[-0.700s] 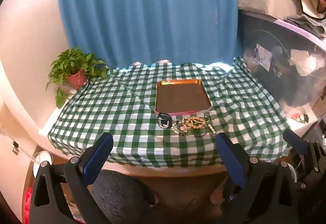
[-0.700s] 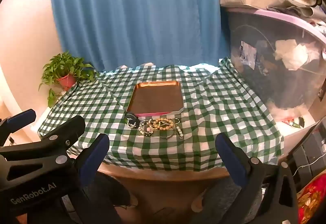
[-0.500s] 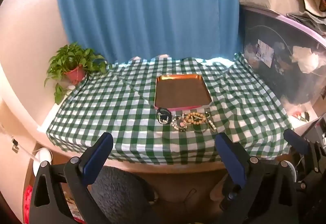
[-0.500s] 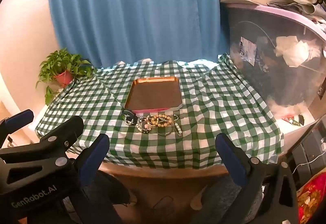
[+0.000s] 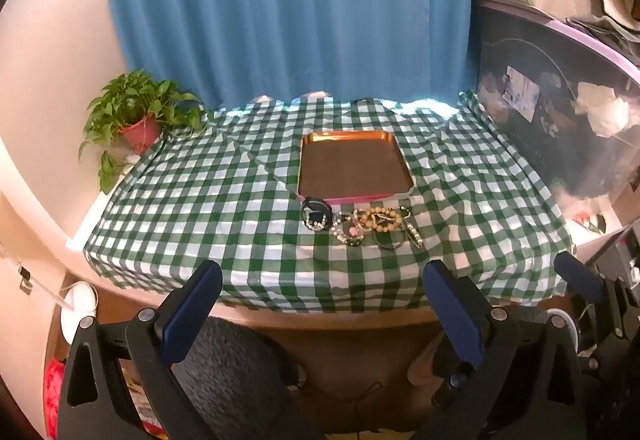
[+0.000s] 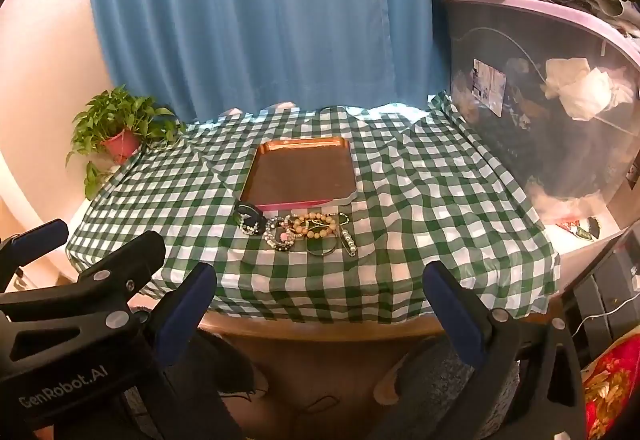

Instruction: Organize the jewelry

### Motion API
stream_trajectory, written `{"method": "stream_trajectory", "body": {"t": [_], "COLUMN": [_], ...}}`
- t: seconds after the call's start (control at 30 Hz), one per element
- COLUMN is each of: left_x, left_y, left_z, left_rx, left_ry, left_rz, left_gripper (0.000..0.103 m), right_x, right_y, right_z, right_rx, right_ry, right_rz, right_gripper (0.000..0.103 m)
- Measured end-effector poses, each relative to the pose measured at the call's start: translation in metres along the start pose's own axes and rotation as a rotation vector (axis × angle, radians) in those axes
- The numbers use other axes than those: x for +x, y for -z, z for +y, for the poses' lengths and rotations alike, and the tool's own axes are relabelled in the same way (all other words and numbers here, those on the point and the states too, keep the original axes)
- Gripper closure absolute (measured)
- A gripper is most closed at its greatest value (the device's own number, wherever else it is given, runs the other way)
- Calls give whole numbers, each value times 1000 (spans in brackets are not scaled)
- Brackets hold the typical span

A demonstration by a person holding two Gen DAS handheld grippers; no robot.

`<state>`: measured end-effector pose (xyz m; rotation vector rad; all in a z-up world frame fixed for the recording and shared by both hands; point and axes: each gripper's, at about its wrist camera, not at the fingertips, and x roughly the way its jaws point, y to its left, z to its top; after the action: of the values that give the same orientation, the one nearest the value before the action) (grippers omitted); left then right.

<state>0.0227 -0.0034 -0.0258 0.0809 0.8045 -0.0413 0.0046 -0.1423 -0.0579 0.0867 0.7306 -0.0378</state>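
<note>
Two grippers spread wide, nothing between pads: left gripper (image 5: pixel 320 296), right gripper (image 6: pixel 318 294), both short of near table edge | jewelry pile (image 5: pixel 360 224) on checked cloth (image 5: pixel 224 199), just near of empty tray (image 5: pixel 354 137) | potted plant (image 5: pixel 138 119) far left

Both wrist views look forward and downward from off the near table edge, well back. Each centres the checked tablecloth (image 5: pixel 224 207) and tray (image 6: pixel 300 175); the right view sits slightly rightward.
</note>
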Motion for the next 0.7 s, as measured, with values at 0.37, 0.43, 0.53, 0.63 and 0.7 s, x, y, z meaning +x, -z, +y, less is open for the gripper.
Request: {"method": "stream_trajectory", "body": {"t": [0.37, 0.43, 0.53, 0.63, 0.7], "left_x": [3, 4, 3, 3, 4], "left_y": [3, 4, 9, 7, 6], "left_z": [4, 5, 6, 8, 10], "left_rx": [-1, 2, -4, -3, -2], "left_ry": [1, 1, 4, 0, 2], "left_rz": [8, 12, 12, 12, 12], "left_gripper": [3, 3, 3, 3, 3], "right_x": [7, 7, 7, 8, 8], "right_y": [0, -1, 0, 0, 2], "right_z": [2, 3, 3, 3, 3], "right_rx": [-4, -3, -7, -5, -5], "right_ry": [1, 3, 2, -2, -8], "right_rz": [16, 17, 21, 20, 20], "right_gripper": [0, 0, 0, 0, 0]}}
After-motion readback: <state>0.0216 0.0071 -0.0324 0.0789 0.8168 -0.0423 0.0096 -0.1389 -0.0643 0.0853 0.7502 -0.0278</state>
